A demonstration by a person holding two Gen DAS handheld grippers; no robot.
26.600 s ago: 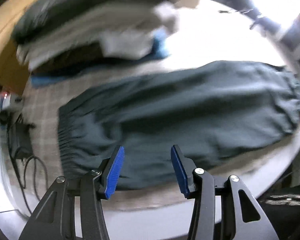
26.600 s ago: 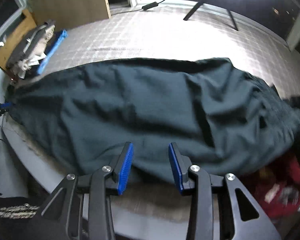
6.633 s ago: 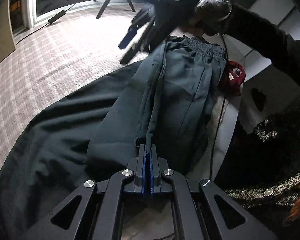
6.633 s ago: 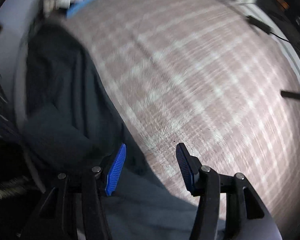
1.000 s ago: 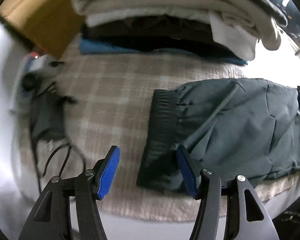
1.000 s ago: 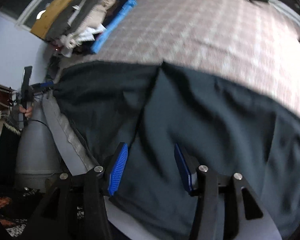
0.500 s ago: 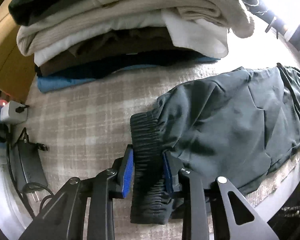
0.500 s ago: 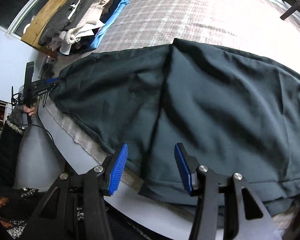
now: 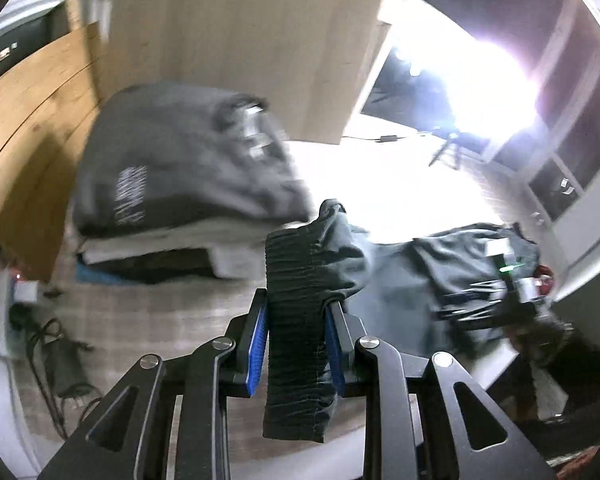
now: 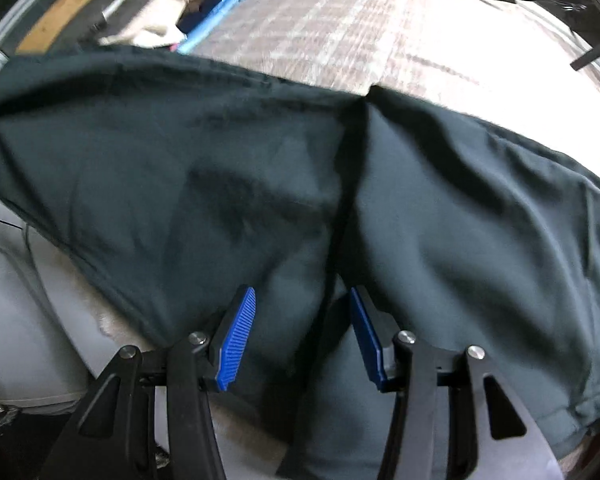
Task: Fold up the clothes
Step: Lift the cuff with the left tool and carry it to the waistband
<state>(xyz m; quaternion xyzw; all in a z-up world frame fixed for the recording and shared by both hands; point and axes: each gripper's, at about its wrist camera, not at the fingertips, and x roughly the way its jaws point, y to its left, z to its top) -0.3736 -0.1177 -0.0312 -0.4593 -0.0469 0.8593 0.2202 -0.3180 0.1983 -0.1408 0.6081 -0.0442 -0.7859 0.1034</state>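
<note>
Dark green trousers lie spread across the checked bed, filling the middle of the right wrist view. At lower centre of the left wrist view, the left gripper pinches the ribbed elastic cuff, lifted clear of the bed. The right gripper hovers low over the cloth near the centre seam, fingers spread and gripping nothing. To fold well, the cuff should probably be carried straight along the leg toward the waistband, kept taut, while the right gripper pins the crease line. A stack of folded clothes sits at upper left.
</note>
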